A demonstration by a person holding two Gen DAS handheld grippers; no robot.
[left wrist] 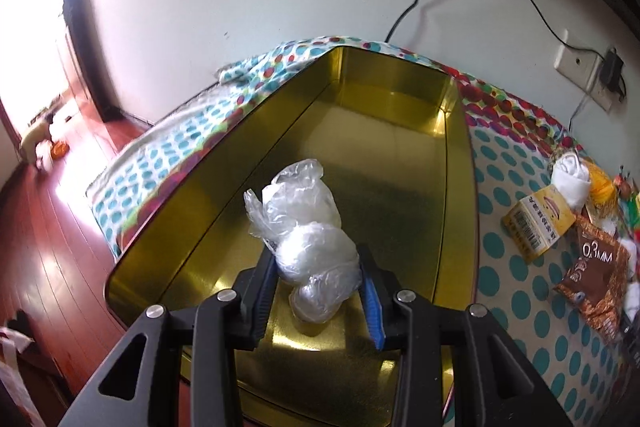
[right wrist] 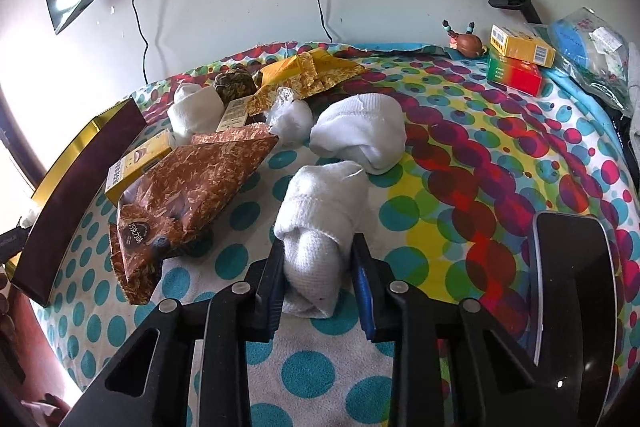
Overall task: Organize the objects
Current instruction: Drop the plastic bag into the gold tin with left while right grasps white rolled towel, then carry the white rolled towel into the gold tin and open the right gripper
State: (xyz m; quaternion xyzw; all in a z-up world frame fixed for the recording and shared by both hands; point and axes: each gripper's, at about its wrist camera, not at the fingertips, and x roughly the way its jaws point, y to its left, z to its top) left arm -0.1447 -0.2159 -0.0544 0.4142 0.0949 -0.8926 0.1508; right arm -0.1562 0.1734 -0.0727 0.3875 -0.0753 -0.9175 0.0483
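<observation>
My left gripper (left wrist: pixel 316 259) is shut on a crumpled clear plastic bag bundle (left wrist: pixel 308 227), which hangs inside the open gold tin box (left wrist: pixel 400 115), over the near part of its floor. In the right wrist view my right gripper (right wrist: pixel 317 247) is shut on a rolled white sock (right wrist: pixel 320 211) that lies on the dotted cloth (right wrist: pixel 440 187); both pads press its sides. A second rolled sock (right wrist: pixel 360 135) lies just beyond it, and a third sock (right wrist: pixel 194 111) farther left.
A brown snack bag (right wrist: pixel 192 187), a yellow box (right wrist: pixel 136 163), a small plastic bundle (right wrist: pixel 288 119), a woven ball (right wrist: pixel 234 83) and a yellow packet (right wrist: pixel 308 71) crowd the left. The tin's dark wall (right wrist: pixel 76 187) stands at the far left. A phone (right wrist: pixel 572 287) lies right; stacked boxes (right wrist: pixel 520 45) sit at the back.
</observation>
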